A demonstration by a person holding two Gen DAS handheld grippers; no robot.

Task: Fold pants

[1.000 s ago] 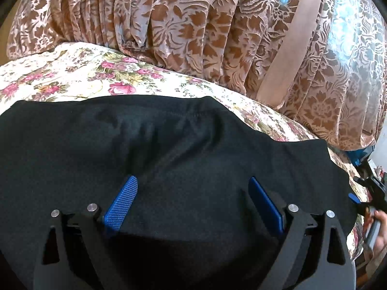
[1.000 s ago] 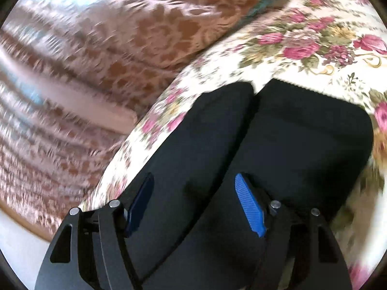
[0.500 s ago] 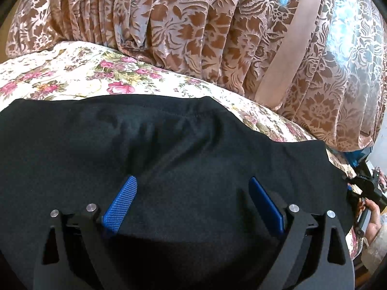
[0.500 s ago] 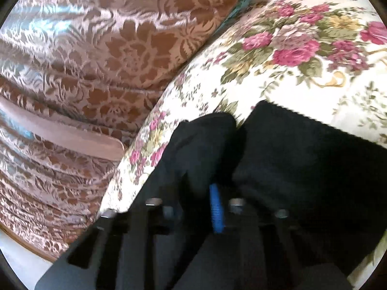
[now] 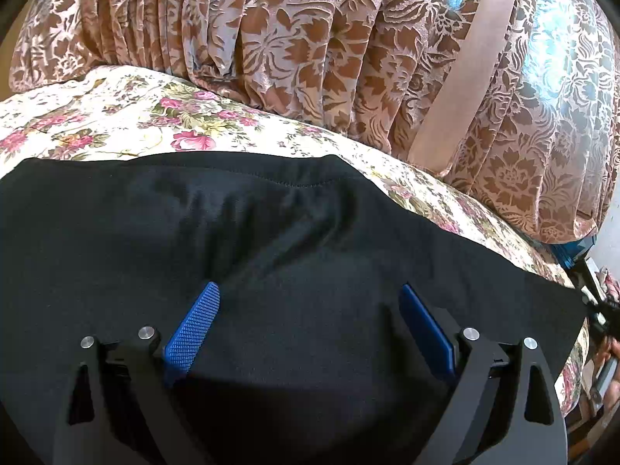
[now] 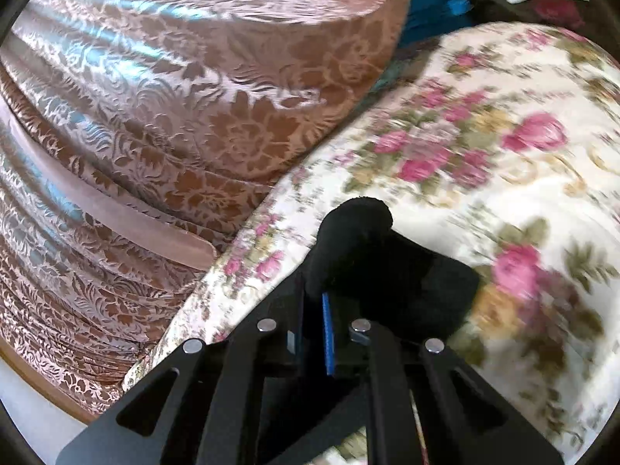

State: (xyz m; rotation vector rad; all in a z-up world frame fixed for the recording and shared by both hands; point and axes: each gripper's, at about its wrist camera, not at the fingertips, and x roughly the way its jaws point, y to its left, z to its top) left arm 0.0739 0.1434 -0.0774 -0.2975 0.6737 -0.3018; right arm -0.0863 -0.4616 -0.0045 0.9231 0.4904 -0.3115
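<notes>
Pants [image 6: 360, 232] bunch between the clamped right hand-held gripper [image 6: 327, 310] fingers.

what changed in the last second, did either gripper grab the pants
The right gripper closed its jaws on an end of the black fabric pants and lifted it, bunched, off the floral bedspread. The left gripper stayed open over the flat pants.

A bed covered by a cream rose-patterned floral sheet [image 5: 116, 116] is seen; black fabric pants [image 5: 271, 232] are spread on it.
</notes>
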